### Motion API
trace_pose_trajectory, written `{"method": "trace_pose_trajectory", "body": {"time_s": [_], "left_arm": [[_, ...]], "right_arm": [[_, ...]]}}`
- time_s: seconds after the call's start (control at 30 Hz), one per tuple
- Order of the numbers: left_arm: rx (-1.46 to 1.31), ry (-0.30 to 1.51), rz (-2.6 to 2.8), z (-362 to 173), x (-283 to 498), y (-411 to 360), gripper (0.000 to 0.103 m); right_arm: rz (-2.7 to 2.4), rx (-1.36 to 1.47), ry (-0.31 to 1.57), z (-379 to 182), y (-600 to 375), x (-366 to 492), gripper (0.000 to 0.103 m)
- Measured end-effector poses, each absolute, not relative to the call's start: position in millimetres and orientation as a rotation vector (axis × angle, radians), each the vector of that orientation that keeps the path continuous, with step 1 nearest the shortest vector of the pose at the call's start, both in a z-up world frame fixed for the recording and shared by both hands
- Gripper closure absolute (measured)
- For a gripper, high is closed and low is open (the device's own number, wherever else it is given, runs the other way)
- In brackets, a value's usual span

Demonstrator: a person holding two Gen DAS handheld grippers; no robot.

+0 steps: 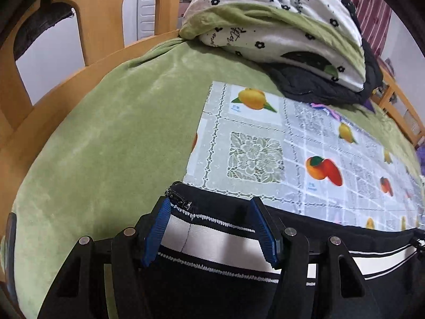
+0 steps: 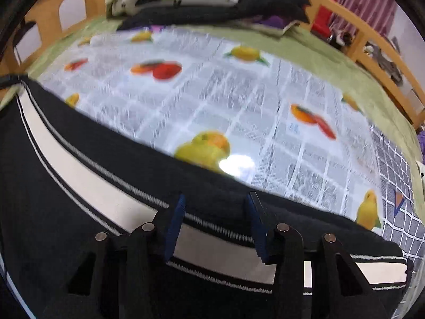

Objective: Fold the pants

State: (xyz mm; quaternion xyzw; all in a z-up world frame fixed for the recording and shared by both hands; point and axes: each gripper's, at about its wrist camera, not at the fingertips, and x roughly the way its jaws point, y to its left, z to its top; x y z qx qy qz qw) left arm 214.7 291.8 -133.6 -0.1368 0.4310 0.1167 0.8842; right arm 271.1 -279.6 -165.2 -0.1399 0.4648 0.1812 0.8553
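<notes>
Black pants (image 1: pixel 212 292) with a wide white side stripe (image 1: pixel 212 236) lie across the near edge of a fruit-print tablecloth (image 1: pixel 265 146) on a bed. My left gripper (image 1: pixel 211 202) stands open over one end of them, by a small zipper (image 1: pixel 180 200). Its blue pads (image 1: pixel 159 228) straddle the flat stripe without pinching it. In the right wrist view the same pants (image 2: pixel 66 186) run from the left edge to the lower right. There my right gripper (image 2: pixel 216 196) is also open, one pad on either side of the stripe (image 2: pixel 212 247), and the cloth lies unbunched between them.
The tablecloth (image 2: pixel 239 93) covers a green blanket (image 1: pixel 119 119). At the far end sit a folded flowered quilt (image 1: pixel 279 21) and a black jacket (image 1: pixel 318 90). Wooden bed rails (image 1: pixel 66 79) (image 2: pixel 358 34) border the bed on both sides.
</notes>
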Motion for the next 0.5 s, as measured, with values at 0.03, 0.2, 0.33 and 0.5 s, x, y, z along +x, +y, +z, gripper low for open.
{"method": "trace_pose_trajectory", "body": {"time_s": [0.03,0.2,0.33,0.5], "left_arm": [[-0.288,0.896,0.238,-133,214,293,0.044],[-0.289,0.905,0.263,-132,218,301,0.044],[-0.328,0.937,0.245,-143,222,303,0.069],[-0.282,0.863,0.244,-124,209,303,0.084]], "right_arm": [[0.403,-0.299,0.985,-166,-276,273,0.049],[0.421,-0.371,1.044,-184,-261,286,0.047],[0.449,-0.393,1.056,-183,-258,281,0.097],[0.426,-0.364,0.956,-156,-262,270,0.100]]}}
